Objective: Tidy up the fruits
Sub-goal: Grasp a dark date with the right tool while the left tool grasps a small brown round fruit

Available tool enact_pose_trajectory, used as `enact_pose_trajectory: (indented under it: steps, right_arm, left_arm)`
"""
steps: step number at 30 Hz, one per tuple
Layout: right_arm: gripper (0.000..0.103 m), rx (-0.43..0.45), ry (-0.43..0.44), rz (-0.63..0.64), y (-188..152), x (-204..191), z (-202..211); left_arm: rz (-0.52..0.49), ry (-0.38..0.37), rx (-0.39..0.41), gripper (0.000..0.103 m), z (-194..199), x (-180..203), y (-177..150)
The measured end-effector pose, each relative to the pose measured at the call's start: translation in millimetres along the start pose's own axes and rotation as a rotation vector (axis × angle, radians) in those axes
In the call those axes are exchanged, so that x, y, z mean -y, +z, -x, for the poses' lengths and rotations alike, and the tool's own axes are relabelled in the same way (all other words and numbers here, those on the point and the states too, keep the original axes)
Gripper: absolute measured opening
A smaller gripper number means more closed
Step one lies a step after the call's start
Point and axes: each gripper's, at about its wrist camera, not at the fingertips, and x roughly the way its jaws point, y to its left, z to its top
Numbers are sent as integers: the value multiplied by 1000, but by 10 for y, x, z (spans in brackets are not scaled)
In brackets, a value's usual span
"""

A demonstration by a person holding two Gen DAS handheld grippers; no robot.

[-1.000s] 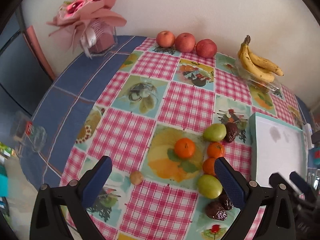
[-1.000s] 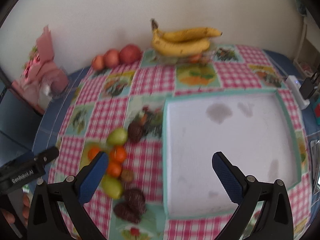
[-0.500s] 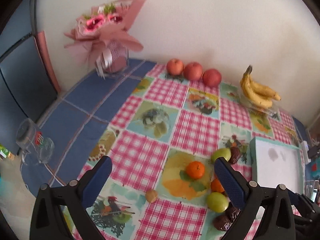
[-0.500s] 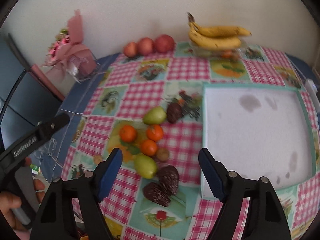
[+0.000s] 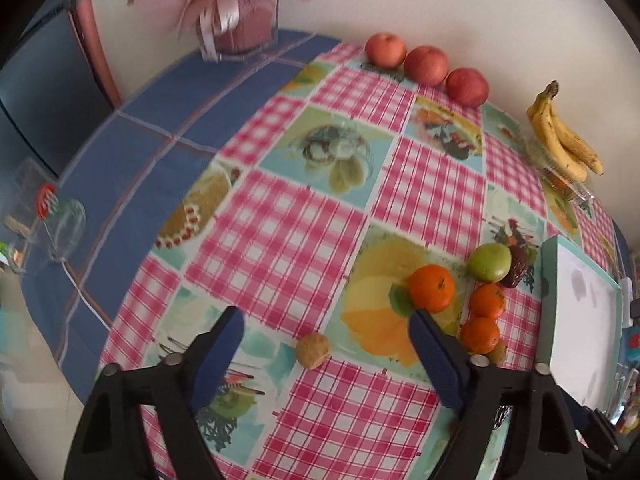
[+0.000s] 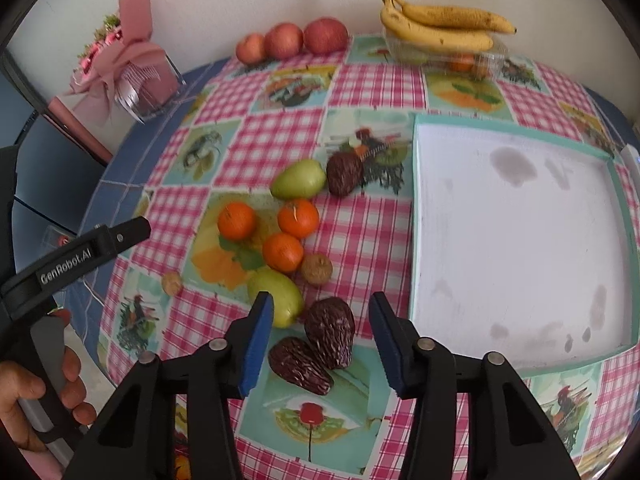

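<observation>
Loose fruit lies on the checked tablecloth: three oranges [image 6: 298, 218], two green fruits [image 6: 298, 179], three dark wrinkled fruits [image 6: 331, 331] and two small brown ones [image 6: 316, 269]. A white tray with a teal rim [image 6: 416, 216] lies to their right. My right gripper [image 6: 320, 318] is open, its jaws either side of a dark fruit, not touching it. My left gripper [image 5: 326, 334] is open around a small brown fruit [image 5: 313, 350], with oranges [image 5: 431, 288] just beyond its right finger. The left gripper also shows in the right wrist view [image 6: 80, 256].
Three red apples [image 6: 291, 40] sit by the back wall. Bananas [image 6: 440, 26] lie on a clear plastic box. A pink bouquet in a clear vase [image 6: 132, 76] stands at the back left. A glass [image 5: 66, 226] lies on the blue cloth near the table's left edge.
Both grippers have moved lower and closer to the fruit. The right gripper's jaws have narrowed around a dark fruit; the left gripper's jaws have narrowed around the small brown fruit.
</observation>
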Motion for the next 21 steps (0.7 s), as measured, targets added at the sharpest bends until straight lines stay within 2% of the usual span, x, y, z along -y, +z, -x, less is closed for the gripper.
enact_pose_trajectory:
  steps: [3, 8, 12, 21]
  right_arm:
    - [48, -27, -3, -4, -24, 10, -78]
    - [44, -85, -15, 3, -80, 15, -243]
    - [41, -136, -21, 4, -128, 28, -381]
    - [35, -163, -33, 22, -172, 30, -496]
  left_arm:
    - [25, -3, -40, 82, -111, -48, -27]
    - [73, -3, -104, 72, -283, -132, -75]
    - [89, 0, -134, 60, -389, -155, -101]
    - [131, -18, -175, 40, -543, -203, -119]
